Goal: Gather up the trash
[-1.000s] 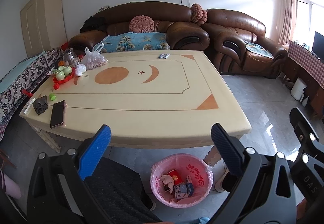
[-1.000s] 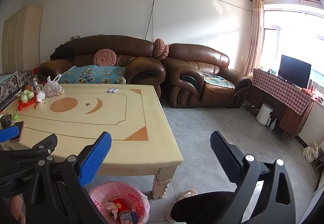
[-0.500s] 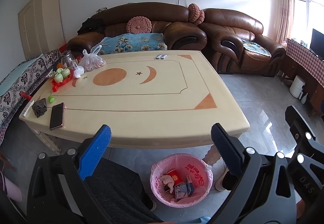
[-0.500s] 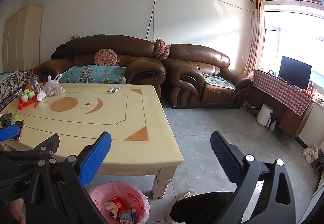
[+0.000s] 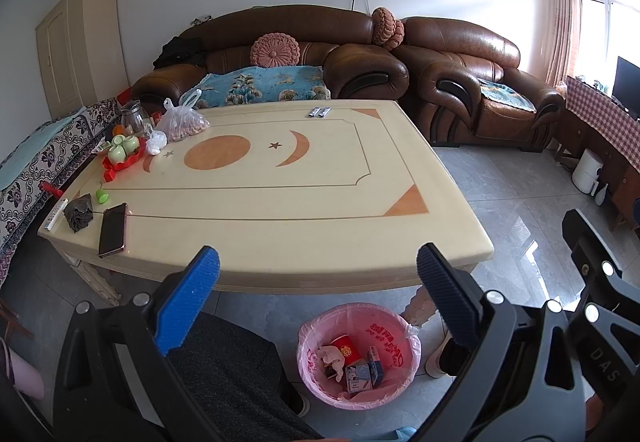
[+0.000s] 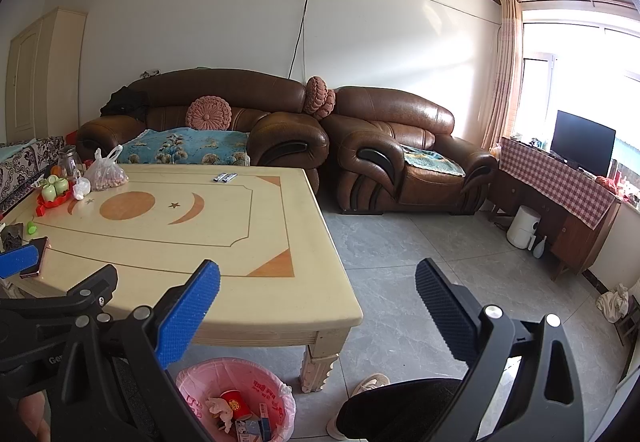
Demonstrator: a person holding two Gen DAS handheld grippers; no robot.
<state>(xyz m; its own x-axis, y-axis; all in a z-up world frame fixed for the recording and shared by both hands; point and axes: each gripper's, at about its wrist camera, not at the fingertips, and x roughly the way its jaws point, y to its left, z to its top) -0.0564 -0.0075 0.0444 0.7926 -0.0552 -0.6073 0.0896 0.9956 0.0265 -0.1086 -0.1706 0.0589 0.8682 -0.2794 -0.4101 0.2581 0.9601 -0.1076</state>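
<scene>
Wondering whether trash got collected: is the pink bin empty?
Not empty. The pink bin holds a red paper cup, crumpled tissue and small cartons.

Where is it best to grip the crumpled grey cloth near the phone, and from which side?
Probably pinch the raised peak of the cloth from above; it stands bunched up, with the phone and remote close on both sides.

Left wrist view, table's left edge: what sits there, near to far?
Phone → dark crumpled cloth → small green piece → red tray of green cups → clear bag of nuts. All lie on the table.
</scene>
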